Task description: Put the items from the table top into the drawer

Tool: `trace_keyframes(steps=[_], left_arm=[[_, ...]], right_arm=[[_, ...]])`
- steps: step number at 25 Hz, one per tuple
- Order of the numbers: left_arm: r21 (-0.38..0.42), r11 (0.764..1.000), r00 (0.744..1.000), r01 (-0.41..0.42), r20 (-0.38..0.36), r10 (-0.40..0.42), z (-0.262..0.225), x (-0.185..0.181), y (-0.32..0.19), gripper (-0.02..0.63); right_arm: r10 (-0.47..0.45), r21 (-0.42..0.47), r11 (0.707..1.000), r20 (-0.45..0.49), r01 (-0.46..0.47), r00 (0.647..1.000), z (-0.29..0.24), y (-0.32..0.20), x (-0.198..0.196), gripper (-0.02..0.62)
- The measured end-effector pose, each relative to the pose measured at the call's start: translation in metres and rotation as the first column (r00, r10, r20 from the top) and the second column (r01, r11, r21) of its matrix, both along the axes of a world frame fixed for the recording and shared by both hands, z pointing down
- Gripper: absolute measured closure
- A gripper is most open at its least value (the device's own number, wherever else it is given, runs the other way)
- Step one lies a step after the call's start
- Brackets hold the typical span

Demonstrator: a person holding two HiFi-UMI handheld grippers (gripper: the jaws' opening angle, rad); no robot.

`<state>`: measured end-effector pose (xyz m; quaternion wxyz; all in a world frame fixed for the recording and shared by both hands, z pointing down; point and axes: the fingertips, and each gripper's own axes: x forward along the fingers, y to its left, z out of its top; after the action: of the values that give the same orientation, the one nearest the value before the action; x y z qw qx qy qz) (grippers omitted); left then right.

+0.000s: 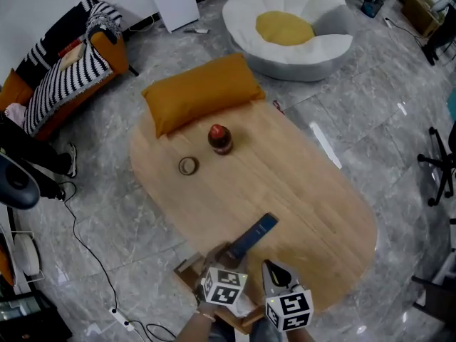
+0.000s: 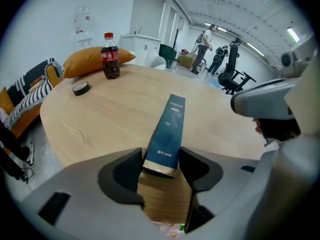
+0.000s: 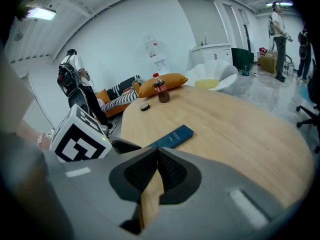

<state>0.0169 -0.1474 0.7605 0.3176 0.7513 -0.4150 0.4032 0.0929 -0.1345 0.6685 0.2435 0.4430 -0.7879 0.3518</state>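
Observation:
A long dark-blue tube (image 1: 255, 234) lies on the oval wooden table (image 1: 306, 198), near its front edge. My left gripper (image 1: 229, 256) points steeply down at it. In the left gripper view the pads sit against both sides of the blue tube's (image 2: 171, 126) near end, and the left gripper (image 2: 160, 166) is closed on it. Just to the right, my right gripper (image 1: 274, 268) hangs shut and empty, its pads together in the right gripper view (image 3: 157, 156). Farther back stand a cola bottle (image 1: 220, 139) and a small tape roll (image 1: 188, 165). A wooden drawer (image 1: 191, 271) pokes out under the table's near edge.
An orange pillow (image 1: 201, 91) lies on the table's far end. Around the table are a white beanbag seat (image 1: 288, 27), a couch with a striped blanket (image 1: 64, 70), an office chair (image 1: 442, 162) and a floor cable (image 1: 85, 241). People (image 2: 202, 44) stand far off.

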Motion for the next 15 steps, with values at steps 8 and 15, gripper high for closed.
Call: trace_keyframes(steps=[8,15], left_arm=[[0.020,0.999,0.997,0.049,-0.066,-0.048,-0.005,-0.004,0.000,0.393],[0.071,0.996,0.994,0.055,-0.097,-0.048,-0.023,-0.010,0.008,0.396]], right_arm=[[0.001,-0.002,1.000,0.000,-0.001,1.000,0.000,0.008,-0.008,0.592],[0.005,0.002,1.000,-0.003,-0.005,1.000,-0.005,0.022,-0.009,0.592]])
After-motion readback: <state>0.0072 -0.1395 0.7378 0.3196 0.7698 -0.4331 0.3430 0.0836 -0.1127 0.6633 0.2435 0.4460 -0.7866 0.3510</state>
